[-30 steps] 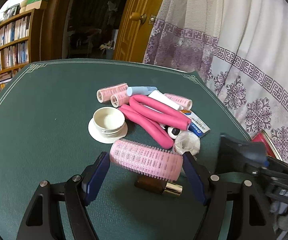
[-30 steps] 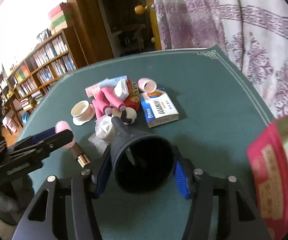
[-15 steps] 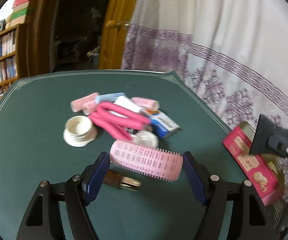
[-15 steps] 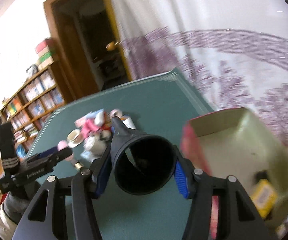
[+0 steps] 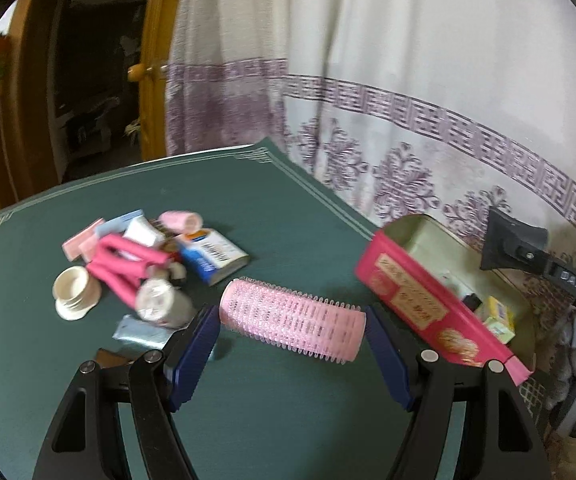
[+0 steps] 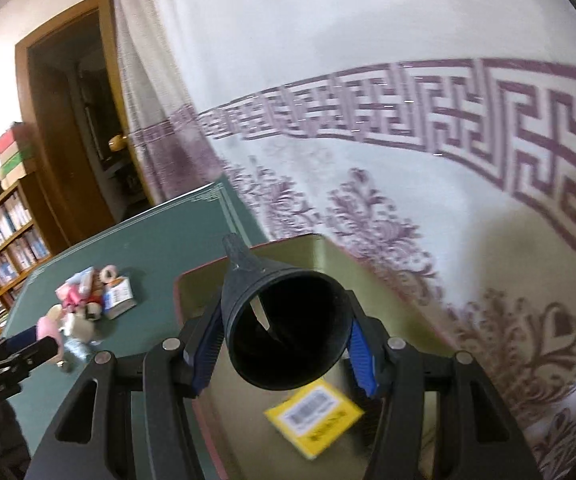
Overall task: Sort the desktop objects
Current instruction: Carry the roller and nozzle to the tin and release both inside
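1. Two views differ: the left wrist view shows the pink side of the tin [image 5: 427, 296] with its printed label and small packets inside, while the right wrist view looks down into the tin's [image 6: 192, 292] pale inside, where a yellow box [image 6: 313, 416] lies near the fingers.
2. The left view also shows the right gripper's black body at the far right edge above the tin; the right view shows the left gripper's arm at the left edge.
3. On the green table [image 5: 216, 200] a pile [image 5: 140, 256] of pink rollers, a white cup [image 5: 74, 292] and a blue-white box [image 5: 214, 254] lies to the left of the tin, well apart from it.
4. The left gripper [image 5: 291, 344] clamps a pink roller [image 5: 291, 320] by its ends, crosswise, over the table just left of the tin.
5. The right gripper [image 6: 284, 344] grips a black funnel [image 6: 288, 328], wide mouth toward the camera, spout pointing far, over the tin; the funnel hides part of the tin floor.
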Action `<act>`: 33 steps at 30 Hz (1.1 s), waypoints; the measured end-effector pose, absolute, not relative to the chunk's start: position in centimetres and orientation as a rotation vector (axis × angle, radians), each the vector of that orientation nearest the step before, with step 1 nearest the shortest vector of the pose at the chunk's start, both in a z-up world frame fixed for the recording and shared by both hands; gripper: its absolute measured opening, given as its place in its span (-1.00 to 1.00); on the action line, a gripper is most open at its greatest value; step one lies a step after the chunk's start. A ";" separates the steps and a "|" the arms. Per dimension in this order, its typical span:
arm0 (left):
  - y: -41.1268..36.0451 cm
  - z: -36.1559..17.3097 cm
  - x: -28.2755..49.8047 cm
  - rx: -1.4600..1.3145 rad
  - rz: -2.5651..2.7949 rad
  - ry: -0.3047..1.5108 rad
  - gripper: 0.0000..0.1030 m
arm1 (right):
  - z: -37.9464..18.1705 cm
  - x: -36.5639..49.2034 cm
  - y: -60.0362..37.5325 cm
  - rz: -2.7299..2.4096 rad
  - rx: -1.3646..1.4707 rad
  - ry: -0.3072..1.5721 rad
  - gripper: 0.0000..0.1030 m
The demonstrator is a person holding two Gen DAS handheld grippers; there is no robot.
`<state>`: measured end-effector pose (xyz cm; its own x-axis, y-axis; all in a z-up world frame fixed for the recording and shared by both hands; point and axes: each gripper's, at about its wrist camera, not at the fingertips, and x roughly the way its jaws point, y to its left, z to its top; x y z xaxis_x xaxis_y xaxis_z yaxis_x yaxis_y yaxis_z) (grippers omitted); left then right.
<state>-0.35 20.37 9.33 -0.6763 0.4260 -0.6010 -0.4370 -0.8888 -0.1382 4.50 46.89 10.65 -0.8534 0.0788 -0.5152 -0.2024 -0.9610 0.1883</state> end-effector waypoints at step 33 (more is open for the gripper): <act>36.3 9.9 -0.9 -0.912 2.197 0.128 0.69 | 8.7 7.1 51.1 2.711 -0.768 0.164 0.32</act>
